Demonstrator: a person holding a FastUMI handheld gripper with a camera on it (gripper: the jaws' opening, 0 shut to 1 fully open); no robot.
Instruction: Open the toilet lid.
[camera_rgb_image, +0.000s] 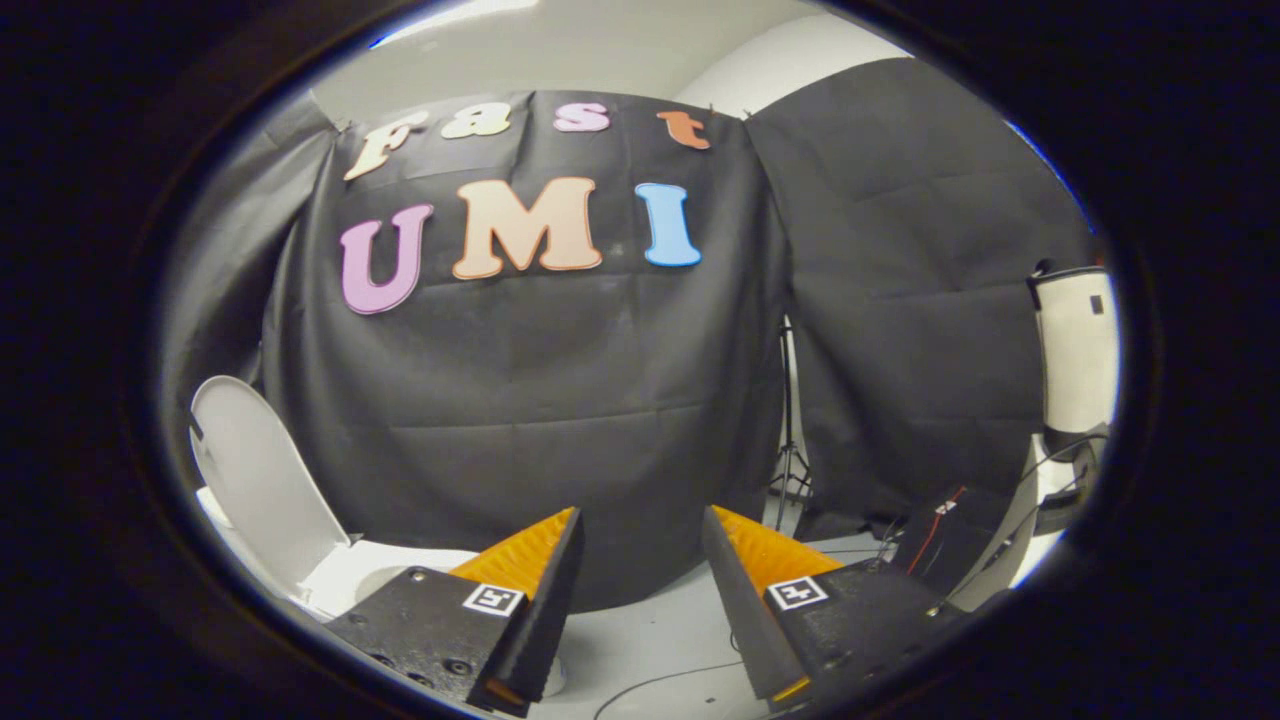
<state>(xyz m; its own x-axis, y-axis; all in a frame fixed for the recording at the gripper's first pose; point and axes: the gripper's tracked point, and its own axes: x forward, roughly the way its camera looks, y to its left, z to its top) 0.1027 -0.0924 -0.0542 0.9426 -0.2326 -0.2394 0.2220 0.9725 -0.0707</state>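
lid is up, tongs hang free.

my tongs (640, 545) stand spread wide with nothing between the fingers (545, 590), aimed at the black cloth wall (520, 400) ahead. i see the toilet lid (262, 480) raised upright, well off to the left of the left finger and apart from it, leaning back by the cloth. the white toilet seat (390, 570) lies just behind the left finger's base. beyond the right finger a light stand (788, 440) rises against the wall, and farther right black gear with cables (945, 535) sits on the pale floor (660, 625).
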